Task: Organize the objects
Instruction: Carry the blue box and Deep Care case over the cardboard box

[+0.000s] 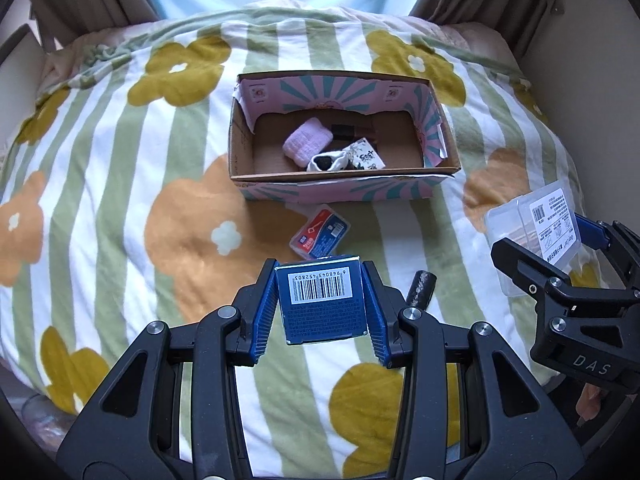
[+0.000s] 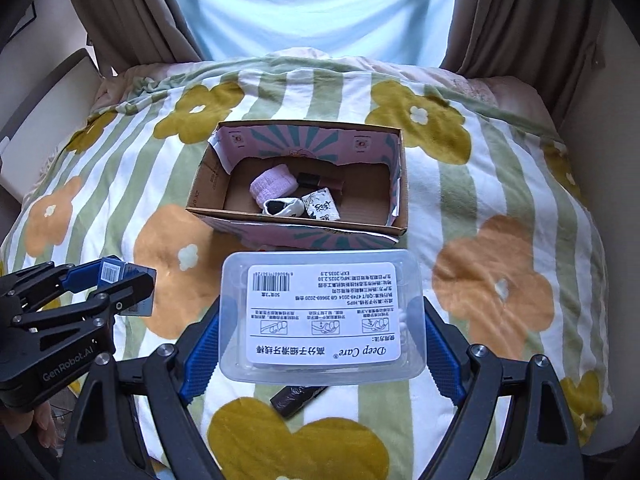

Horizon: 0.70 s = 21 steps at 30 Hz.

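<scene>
A bed blanket (image 1: 120, 160), striped green and white with yellow and orange flowers, fills both views. On it sits an open cardboard box (image 1: 240, 148), its long axis running left to right, with pink walls bearing a teal sunburst print. Inside lie a pink knitted roll (image 1: 306, 142), a white and black sock ball (image 1: 328, 162), a small printed white packet (image 1: 366, 156) and a dark item behind them that is too shadowed to make out.

The right claw (image 2: 320, 344) grips a clear plastic case (image 2: 320, 316) by its two short sides, so the case's long axis runs across between the blue pads (image 2: 200, 356), held above the blanket just in front of the box. Its white label reads upside down from this camera: "Deep Care", Chinese text, three small drawings and a barcode.

The left claw (image 1: 320, 304) is clamped on a small dark-blue box (image 1: 322, 300), standing on end, its long axis pointing forward toward the cardboard box. A white barcode sticker faces the camera, digits inverted, roughly "6948043452803", with fine print below that is too small to read.

A small red and blue flat case (image 1: 320, 232) lies on the blanket just in front of the cardboard box, tilted diagonally. A short dark cylinder (image 1: 420, 288) lies on the blanket near the left claw, slanted.

Housing lettering reads "DAS" and "GenRobot.AI".
</scene>
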Motion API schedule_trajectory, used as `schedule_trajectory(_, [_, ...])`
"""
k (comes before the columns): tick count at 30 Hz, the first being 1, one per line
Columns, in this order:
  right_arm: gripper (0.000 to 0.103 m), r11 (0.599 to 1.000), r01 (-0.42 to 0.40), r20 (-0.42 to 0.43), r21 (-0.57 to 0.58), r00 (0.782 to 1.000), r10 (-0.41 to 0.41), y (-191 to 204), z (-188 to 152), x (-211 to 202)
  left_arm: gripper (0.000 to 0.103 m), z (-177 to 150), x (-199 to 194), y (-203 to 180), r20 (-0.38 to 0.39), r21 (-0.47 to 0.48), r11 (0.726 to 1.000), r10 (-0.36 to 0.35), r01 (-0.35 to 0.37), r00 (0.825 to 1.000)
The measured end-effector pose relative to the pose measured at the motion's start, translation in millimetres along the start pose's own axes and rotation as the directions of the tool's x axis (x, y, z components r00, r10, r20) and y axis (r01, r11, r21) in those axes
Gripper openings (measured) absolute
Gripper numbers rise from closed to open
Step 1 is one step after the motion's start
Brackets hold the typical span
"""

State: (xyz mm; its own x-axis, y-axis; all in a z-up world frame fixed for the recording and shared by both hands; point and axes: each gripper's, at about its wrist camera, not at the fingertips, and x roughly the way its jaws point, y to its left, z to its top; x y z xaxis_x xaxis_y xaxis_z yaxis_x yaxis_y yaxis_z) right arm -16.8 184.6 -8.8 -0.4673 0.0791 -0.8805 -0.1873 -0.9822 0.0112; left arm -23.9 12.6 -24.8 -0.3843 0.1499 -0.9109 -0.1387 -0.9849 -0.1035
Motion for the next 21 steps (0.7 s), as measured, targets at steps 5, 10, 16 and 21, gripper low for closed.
schedule_trajectory(5, [0.085,0.999,0.012,0.014,0.035,1.0,-0.012,-3.2,-5.6,-13.7,0.037,-4.3,-12.4,2.8,0.01,0.014,1.0,-0.005,0.005,1.0])
schedule_trajectory(10, [0.085,0.999,0.013,0.032,0.048,0.999,-0.015,-4.6,-3.7,-20.9,0.037,-4.9,-16.5,6.8,0.021,0.026,1.0,0.002,-0.002,1.0])
schedule_trajectory(16, [0.085,0.997,0.022,0.043,0.067,0.999,-0.025,-0.6,-0.5,-28.7,0.037,-1.7,-18.9,9.5,0.025,0.033,0.999,-0.008,0.007,1.0])
schedule_trajectory(21, [0.085,0.997,0.014,0.058,0.08,0.998,-0.019,-0.6,15.1,-30.0,0.037,16.3,-19.2,13.3,0.027,0.067,0.998,-0.015,0.013,1.0])
